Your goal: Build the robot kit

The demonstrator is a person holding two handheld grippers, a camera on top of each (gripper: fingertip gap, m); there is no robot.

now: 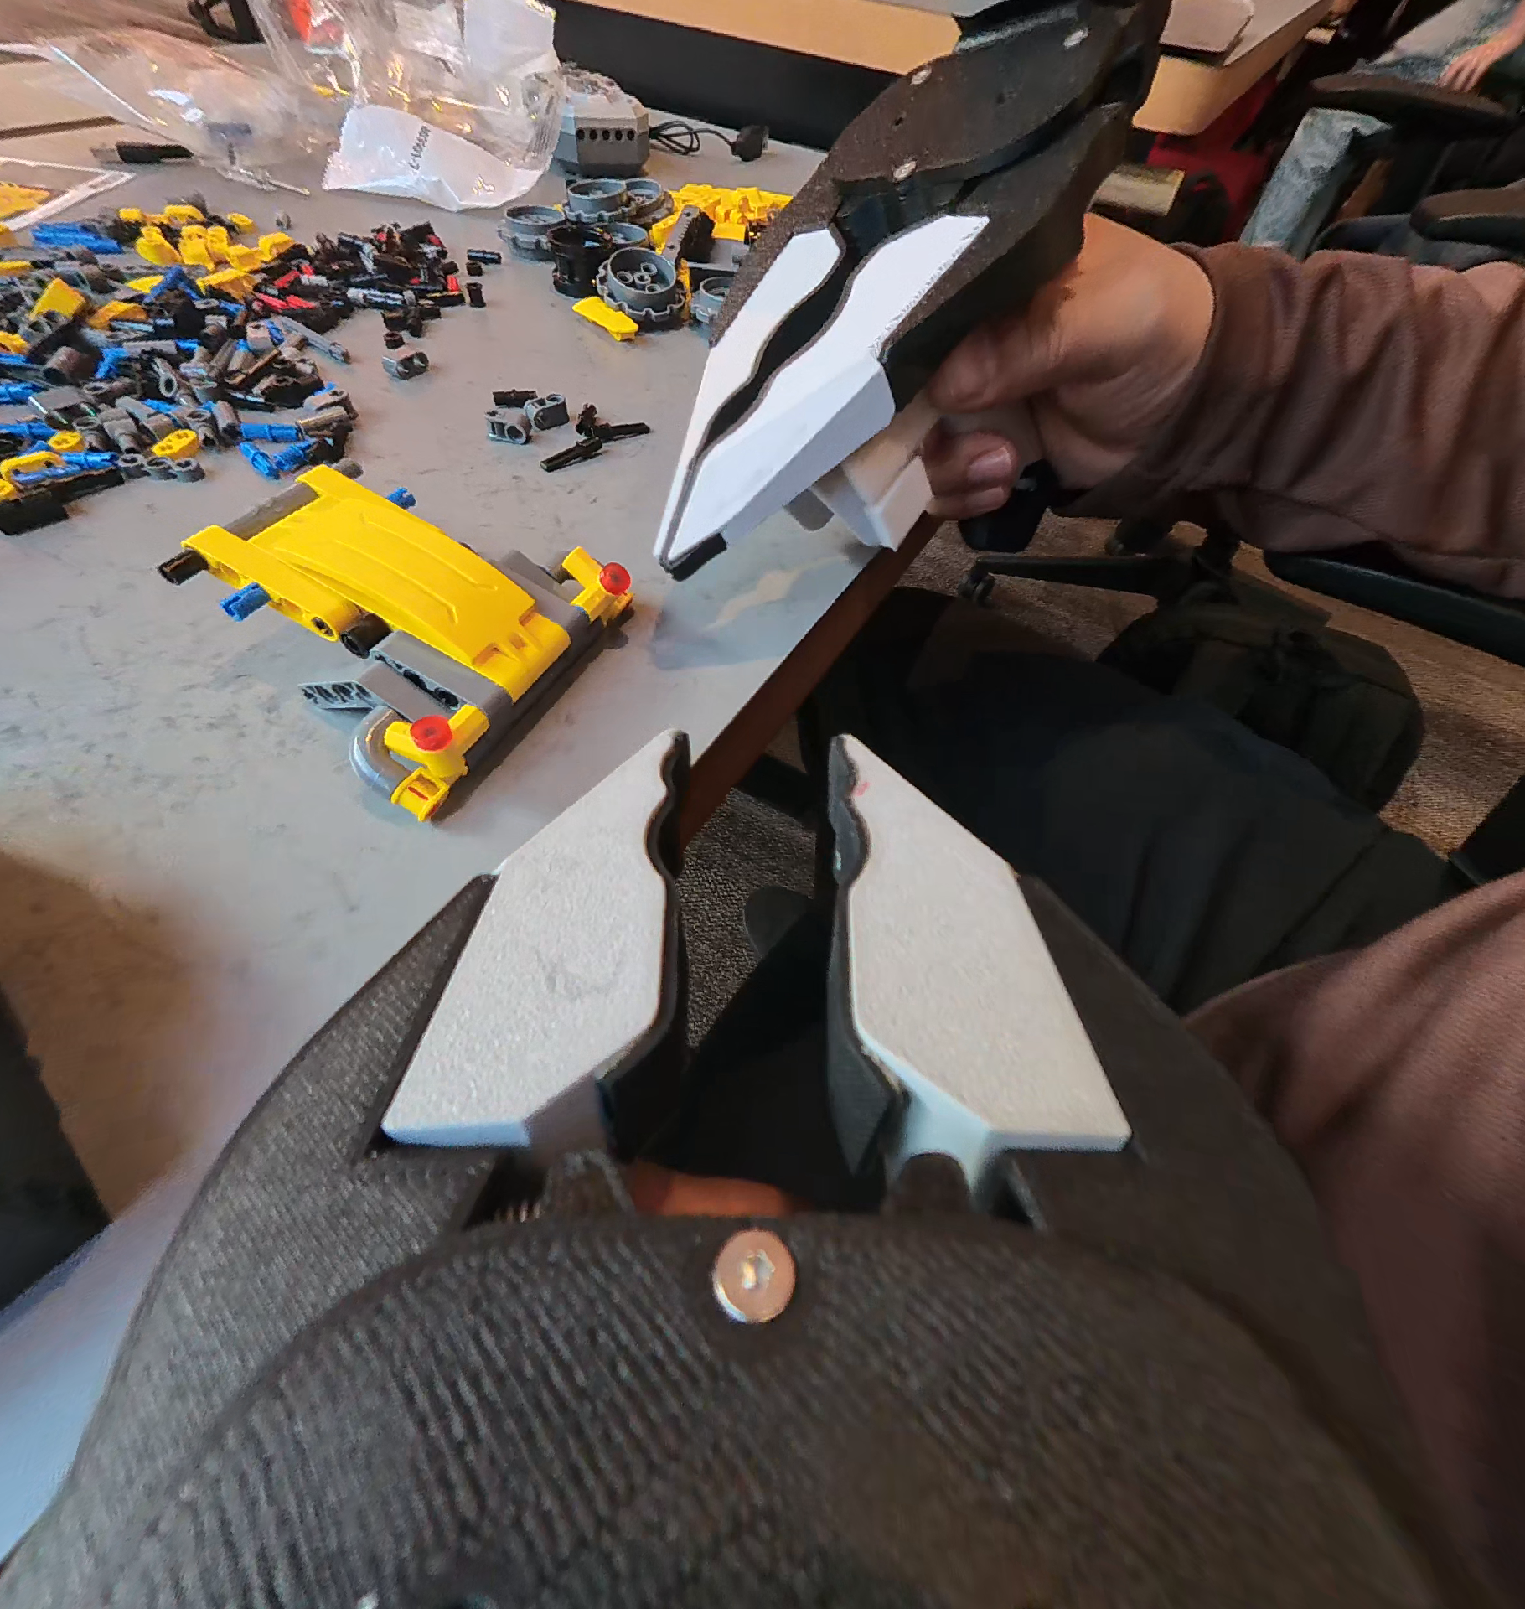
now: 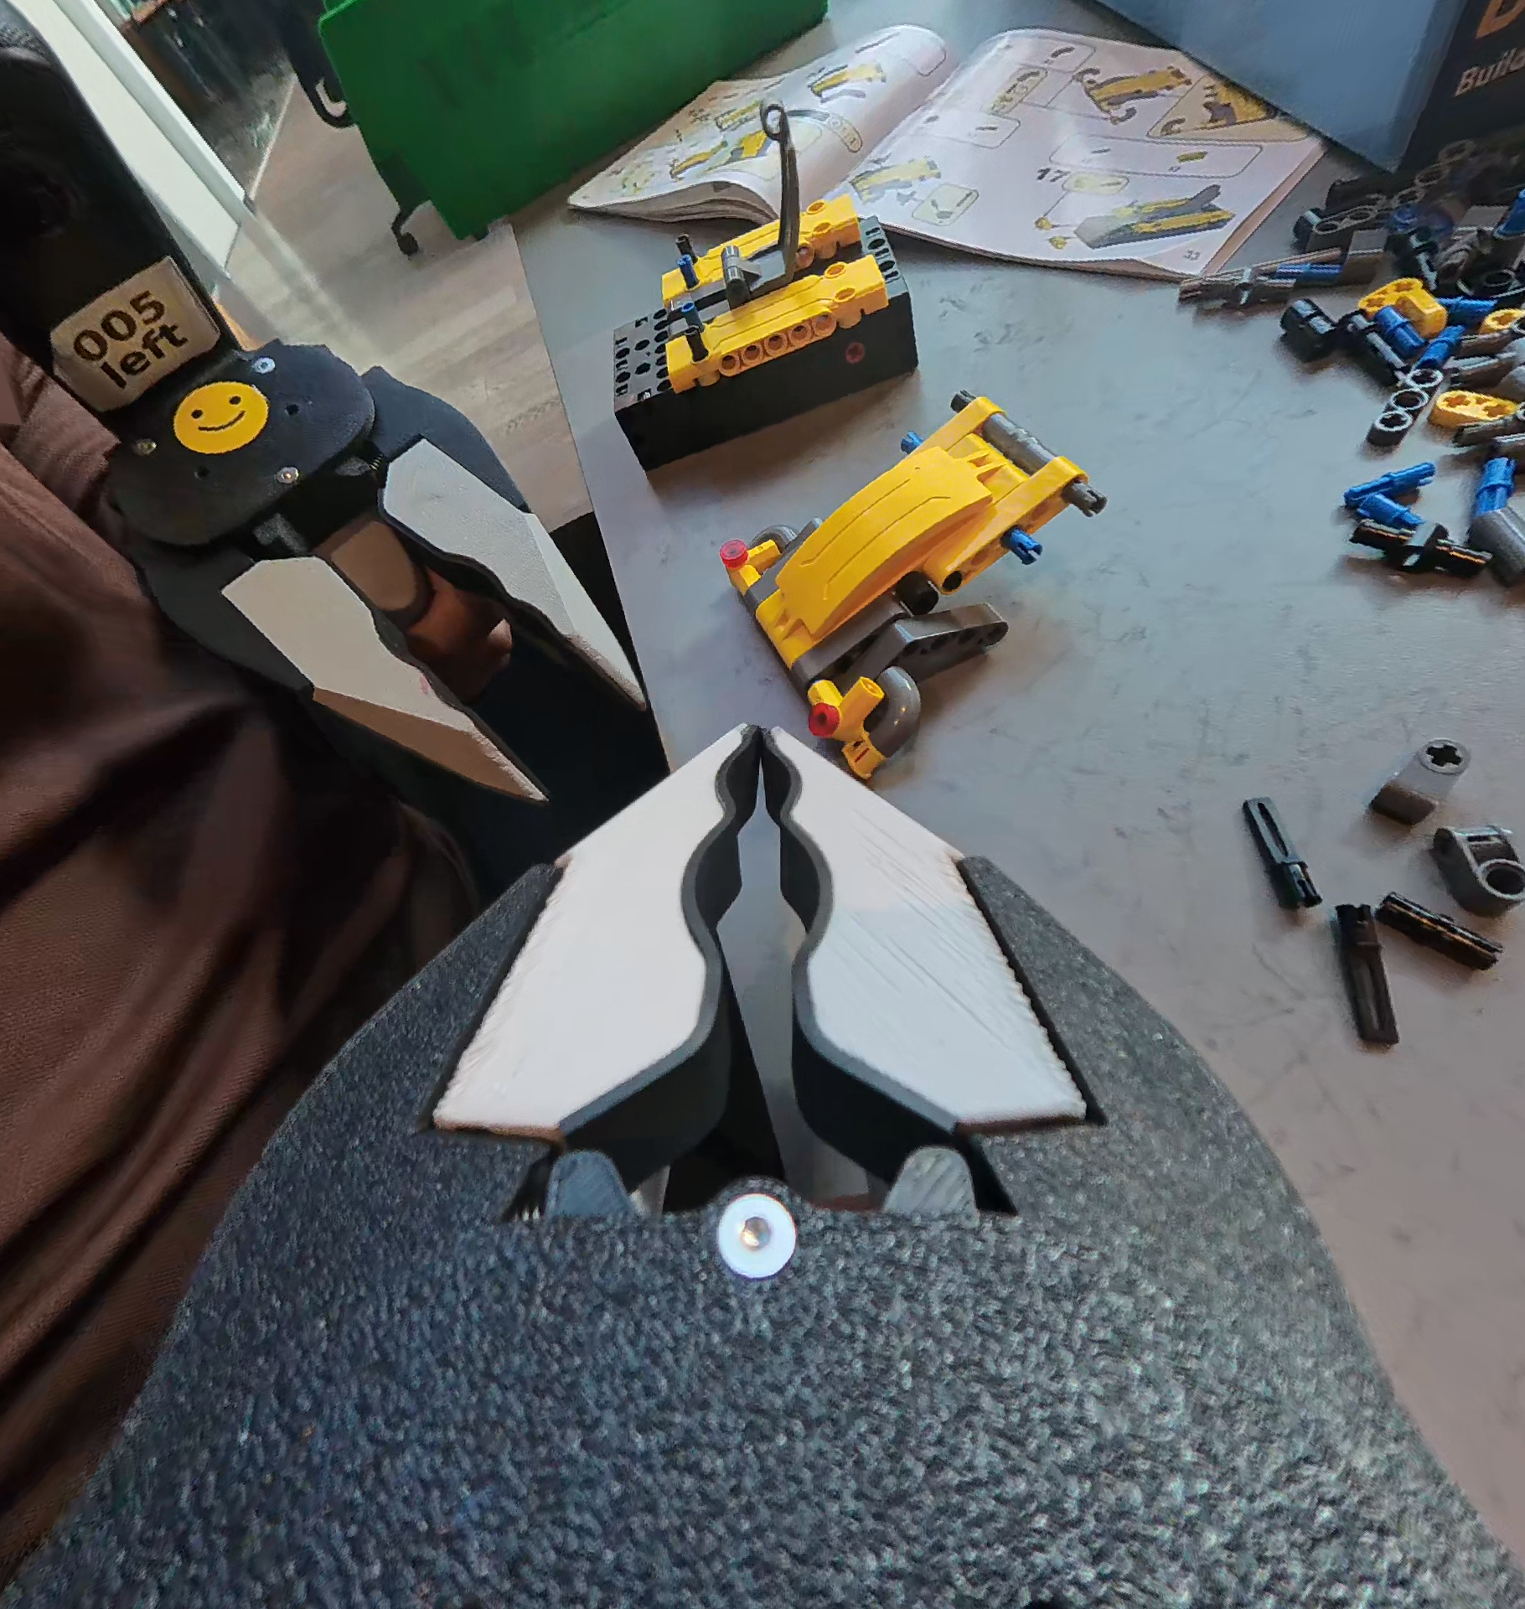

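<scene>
A yellow and grey brick-built assembly (image 1: 411, 601) with two red studs lies on the grey table near its edge; it also shows in the right wrist view (image 2: 890, 566). My left gripper (image 1: 755, 757) is open with nothing between its fingers, and it hangs over the table edge. It shows in the right wrist view (image 2: 594, 749) off the table's left edge. My right gripper (image 2: 759, 736) is shut with nothing between its tips, and it sits just above the table beside the assembly's red-stud end. It shows in the left wrist view (image 1: 694, 557), held by a hand.
A black and yellow brick block (image 2: 768, 348) with a grey lever stands behind the assembly. An open instruction booklet (image 2: 1003, 131) lies at the back. Loose small pieces (image 1: 158, 348) spread over the table, with a few black pins (image 2: 1360, 914) at the right. Plastic bags (image 1: 393, 96) lie farther back. Left tips to right tips: about 5 cm.
</scene>
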